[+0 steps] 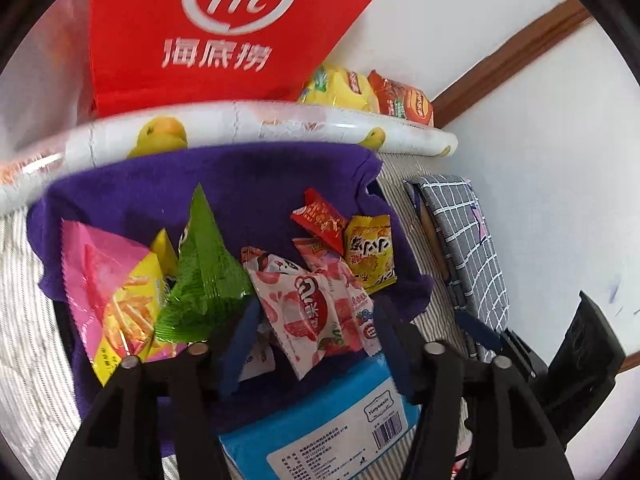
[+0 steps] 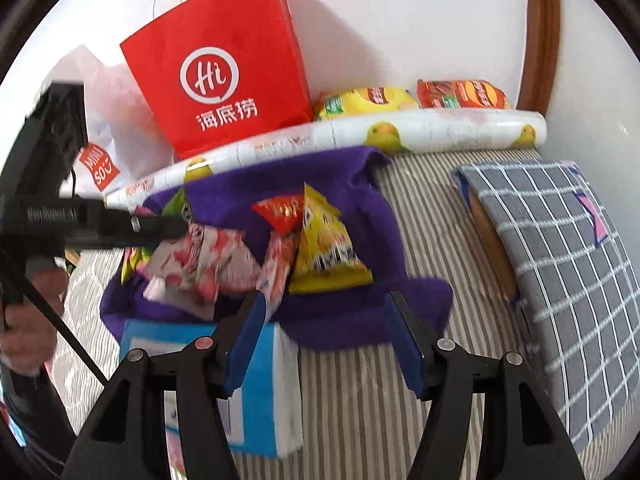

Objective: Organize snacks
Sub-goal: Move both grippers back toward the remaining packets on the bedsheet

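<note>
Several snack packets lie in a pile on a purple cloth (image 1: 248, 184) on the striped bed. My left gripper (image 1: 316, 320) is open, its fingers on either side of a white-and-pink strawberry packet (image 1: 304, 308). Beside that lie a green packet (image 1: 204, 276), a pink-and-yellow chips packet (image 1: 112, 300), a red packet (image 1: 320, 220) and a yellow packet (image 1: 370, 252). My right gripper (image 2: 326, 312) is open and empty, just in front of the pile's near edge, below the yellow packet (image 2: 326, 240) and red packet (image 2: 280, 210). The left gripper (image 2: 160, 226) reaches in from the left.
A red paper bag (image 2: 224, 64) stands against the wall behind a fruit-printed roll (image 2: 360, 132). Yellow (image 2: 364, 102) and red (image 2: 460, 94) chip bags lie behind the roll. A blue tissue pack (image 2: 256, 392) lies near the cloth. A grey checked pillow (image 2: 560, 248) is at right.
</note>
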The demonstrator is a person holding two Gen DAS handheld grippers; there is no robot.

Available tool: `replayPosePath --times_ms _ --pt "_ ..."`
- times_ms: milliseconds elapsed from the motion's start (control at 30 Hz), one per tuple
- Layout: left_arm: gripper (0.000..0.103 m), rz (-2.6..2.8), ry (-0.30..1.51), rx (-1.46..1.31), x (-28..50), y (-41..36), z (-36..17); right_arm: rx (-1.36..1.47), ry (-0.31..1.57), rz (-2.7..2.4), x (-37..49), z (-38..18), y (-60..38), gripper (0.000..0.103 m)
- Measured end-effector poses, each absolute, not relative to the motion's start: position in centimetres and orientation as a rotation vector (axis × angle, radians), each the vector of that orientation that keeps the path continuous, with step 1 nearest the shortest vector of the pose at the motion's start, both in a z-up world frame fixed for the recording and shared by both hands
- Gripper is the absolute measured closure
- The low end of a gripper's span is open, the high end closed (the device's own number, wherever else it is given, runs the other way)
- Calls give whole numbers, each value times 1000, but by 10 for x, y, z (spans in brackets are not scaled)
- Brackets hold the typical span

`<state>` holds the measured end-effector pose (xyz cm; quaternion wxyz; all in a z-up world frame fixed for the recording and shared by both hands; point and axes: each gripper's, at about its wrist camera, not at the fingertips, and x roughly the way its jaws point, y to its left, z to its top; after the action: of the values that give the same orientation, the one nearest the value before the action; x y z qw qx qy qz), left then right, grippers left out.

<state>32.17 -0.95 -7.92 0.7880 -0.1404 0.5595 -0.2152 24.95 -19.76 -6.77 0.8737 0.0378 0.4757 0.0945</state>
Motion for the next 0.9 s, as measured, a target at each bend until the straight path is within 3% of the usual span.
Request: replayPosePath --times_ms 367,900 --pt "34 -501 1134 -292 306 -9 -44 143 965 187 206 -51 -211 42" --pt "31 -529 1058 -267 277 -7 -6 105 1015 201 146 -59 -189 46"
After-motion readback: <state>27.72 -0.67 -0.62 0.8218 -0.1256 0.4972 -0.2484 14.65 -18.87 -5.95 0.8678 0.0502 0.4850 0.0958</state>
